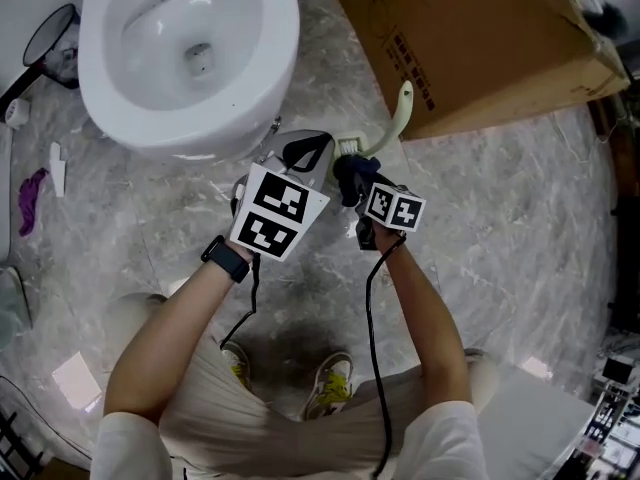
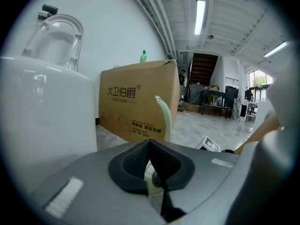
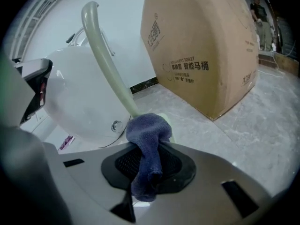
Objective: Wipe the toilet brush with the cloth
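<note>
The toilet brush (image 1: 401,113) is pale green with a curved handle that rises toward the cardboard box. My left gripper (image 1: 310,153) is shut on its lower end, near the brush head. In the left gripper view the handle (image 2: 165,116) stands up just beyond the closed jaws of that gripper (image 2: 151,165). My right gripper (image 1: 352,183) is shut on a dark blue cloth (image 3: 149,130). The cloth bunches out of the jaws of that gripper (image 3: 147,165) and presses against the base of the handle (image 3: 105,55). The brush bristles are mostly hidden behind the grippers.
A white toilet (image 1: 190,48) stands close at the upper left. A large cardboard box (image 1: 480,38) lies at the upper right. A purple scrap (image 1: 30,198) and a white piece (image 1: 57,168) lie on the marble floor at left. The person's shoes (image 1: 330,383) are below.
</note>
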Demonstrator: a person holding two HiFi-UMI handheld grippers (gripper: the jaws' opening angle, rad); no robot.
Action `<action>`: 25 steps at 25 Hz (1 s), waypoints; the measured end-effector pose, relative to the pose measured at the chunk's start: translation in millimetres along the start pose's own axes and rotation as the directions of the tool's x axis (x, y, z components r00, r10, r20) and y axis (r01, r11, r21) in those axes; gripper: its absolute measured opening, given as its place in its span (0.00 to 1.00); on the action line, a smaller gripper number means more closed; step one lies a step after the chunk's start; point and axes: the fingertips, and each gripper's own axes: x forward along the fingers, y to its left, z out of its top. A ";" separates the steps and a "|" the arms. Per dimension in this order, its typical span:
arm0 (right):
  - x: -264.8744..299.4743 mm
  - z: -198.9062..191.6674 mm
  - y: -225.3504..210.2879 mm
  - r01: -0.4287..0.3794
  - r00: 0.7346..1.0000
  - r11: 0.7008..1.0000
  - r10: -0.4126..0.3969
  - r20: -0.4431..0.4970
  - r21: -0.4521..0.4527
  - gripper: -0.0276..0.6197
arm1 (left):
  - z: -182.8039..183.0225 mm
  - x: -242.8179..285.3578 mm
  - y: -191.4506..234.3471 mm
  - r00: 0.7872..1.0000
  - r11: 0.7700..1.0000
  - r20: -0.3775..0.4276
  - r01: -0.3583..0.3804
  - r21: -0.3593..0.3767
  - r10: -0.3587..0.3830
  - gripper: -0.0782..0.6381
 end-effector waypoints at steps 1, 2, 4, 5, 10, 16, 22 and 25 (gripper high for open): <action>-4.6 5.3 0.8 -0.003 1.000 1.000 0.003 -0.008 -0.019 0.15 | 2.9 1.1 -0.7 1.000 1.000 0.007 0.003 -0.003 -0.003 0.11; -9.1 8.7 2.6 -0.011 1.000 0.999 0.010 -0.024 -0.042 0.15 | 5.2 2.2 -1.5 1.000 1.000 0.013 0.006 -0.005 -0.006 0.11; -17.7 10.0 10.7 -0.039 0.997 0.993 0.030 -0.077 -0.111 0.15 | 7.8 4.2 -1.8 1.000 1.000 0.020 0.008 -0.016 -0.008 0.11; -22.9 10.1 16.2 -0.056 0.994 0.988 0.041 -0.103 -0.145 0.15 | 8.6 5.5 -2.1 1.000 1.000 0.022 0.010 -0.022 -0.010 0.11; -55.3 32.3 40.1 -0.109 0.988 0.972 0.083 -0.133 -0.207 0.15 | 9.0 14.3 -6.4 0.999 0.999 0.025 0.026 -0.031 -0.025 0.11; -81.9 67.8 56.3 -0.134 0.989 0.967 0.115 -0.098 -0.216 0.15 | 12.9 16.2 2.7 0.999 0.993 0.034 0.014 -0.117 -0.010 0.11; -110.1 100.9 66.3 -0.109 0.994 0.977 0.103 -0.040 -0.184 0.15 | 17.1 14.5 5.2 0.999 0.995 0.043 0.008 -0.104 -0.003 0.11; -132.1 123.7 77.0 -0.111 0.993 0.972 0.115 0.006 -0.207 0.15 | 17.0 13.9 4.1 0.999 0.995 0.042 0.006 -0.095 -0.002 0.11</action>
